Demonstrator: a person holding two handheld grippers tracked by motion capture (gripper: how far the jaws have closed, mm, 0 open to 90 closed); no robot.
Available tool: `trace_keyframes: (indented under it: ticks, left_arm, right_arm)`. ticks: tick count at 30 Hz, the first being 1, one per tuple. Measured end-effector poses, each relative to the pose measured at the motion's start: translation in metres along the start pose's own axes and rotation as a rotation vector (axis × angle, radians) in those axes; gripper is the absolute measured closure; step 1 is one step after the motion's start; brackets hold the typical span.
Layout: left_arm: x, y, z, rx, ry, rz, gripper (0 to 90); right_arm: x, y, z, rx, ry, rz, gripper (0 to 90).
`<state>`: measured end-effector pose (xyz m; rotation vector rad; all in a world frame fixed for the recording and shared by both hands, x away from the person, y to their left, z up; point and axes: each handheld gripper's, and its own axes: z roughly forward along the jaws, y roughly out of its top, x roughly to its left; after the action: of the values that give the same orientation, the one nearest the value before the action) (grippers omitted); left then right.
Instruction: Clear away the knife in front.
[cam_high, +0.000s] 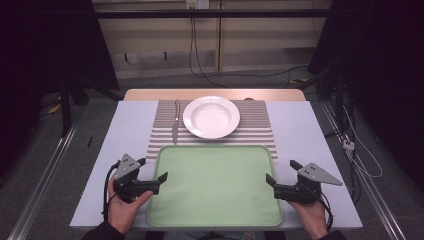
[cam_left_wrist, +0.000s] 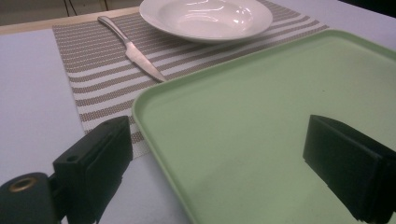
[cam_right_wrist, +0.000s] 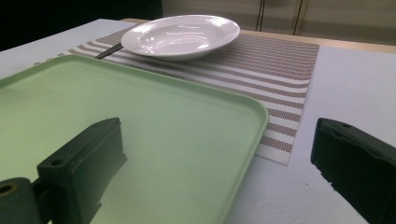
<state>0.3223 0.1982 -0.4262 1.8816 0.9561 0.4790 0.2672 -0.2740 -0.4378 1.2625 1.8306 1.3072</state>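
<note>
Now both tools, left (cam_high: 154, 172) and right (cam_high: 280, 175), gape astride the bare green tray (cam_high: 215, 185); white bowl (cam_high: 211, 116) holds nothing.

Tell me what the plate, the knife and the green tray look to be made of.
Plate: likely glazed ceramic, white and glossy with bright highlights.
Knife: looks like metal, probably stainless steel, silvery sheen on handle and blade.
Green tray: probably plastic, matte pale green, with a moulded rounded rim.
</note>
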Motion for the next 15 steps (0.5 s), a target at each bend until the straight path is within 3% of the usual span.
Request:
trace_keyframes:
  ticks: [8, 15]
  left_arm:
    - [0.002, 0.003, 0.004, 0.022, -0.010, -0.020, 7.2]
    - [0.010, 0.012, 0.014, 0.047, -0.005, -0.011, 7.2]
  right_arm:
    - [-0.001, 0.000, 0.001, 0.002, 0.015, 0.003, 2.0]
    - [-0.002, -0.001, 0.001, 0.004, 0.017, 0.010, 2.0]
